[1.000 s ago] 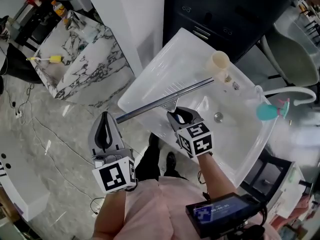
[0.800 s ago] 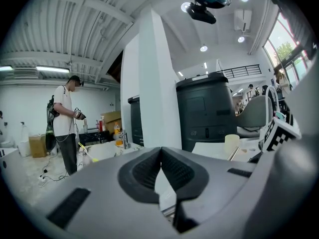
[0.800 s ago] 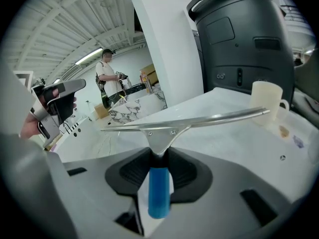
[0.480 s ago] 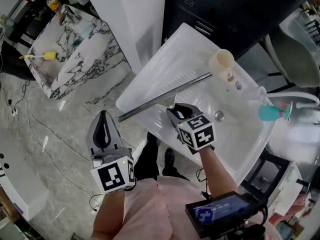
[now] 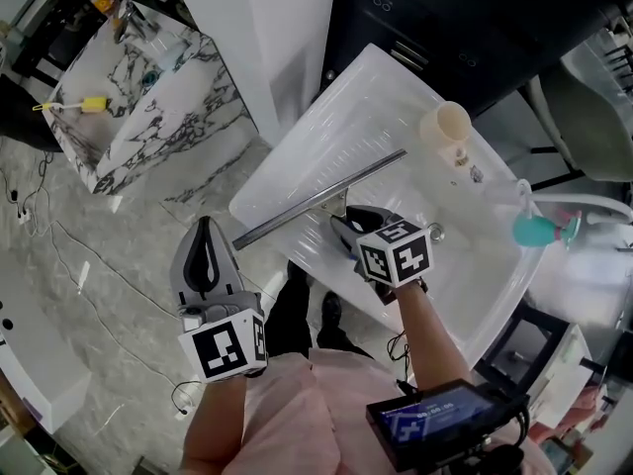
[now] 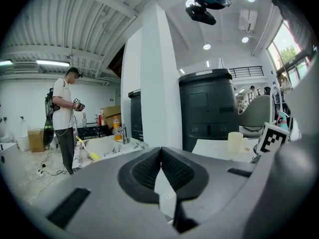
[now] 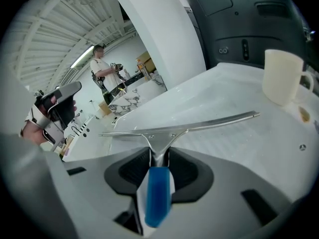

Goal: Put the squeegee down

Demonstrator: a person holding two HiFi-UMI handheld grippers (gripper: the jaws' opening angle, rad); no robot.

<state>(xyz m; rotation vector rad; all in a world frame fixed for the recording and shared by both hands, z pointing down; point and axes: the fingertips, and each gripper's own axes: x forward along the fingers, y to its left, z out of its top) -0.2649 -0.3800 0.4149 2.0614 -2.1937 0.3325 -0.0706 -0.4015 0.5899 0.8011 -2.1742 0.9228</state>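
1. White sink top (image 5: 326, 117): it carries the work, with a basin sunk towards its right side. Its broad flat left part is bare under the blade.
2. Squeegee (image 5: 316, 198): the long metal blade lies slantwise across that flat part, running from the near-left edge, where its tip sticks out past the rim, towards the far-right corner. Compared with a second ago it sits lower and closer to the surface. In the right gripper view the blade (image 7: 174, 128) looks to be on or just above the white top; actual contact cannot be confirmed.
3. Right gripper (image 5: 348, 224): it is grasping the squeegee, with the neck between the pads and the blue handle running back through the jaws. The jaws have just been easing apart, yet the pads still appear to bear on the neck. My judgement is that the set-down is nearly done: the release has begun but is not finished.
4. Left gripper (image 5: 205, 234): clenched on nothing, off the near-left corner over the floor, taking no part.
5. Cream cup (image 5: 445, 127): it stands at the far-right corner, just beyond the blade's far tip and clear of it.
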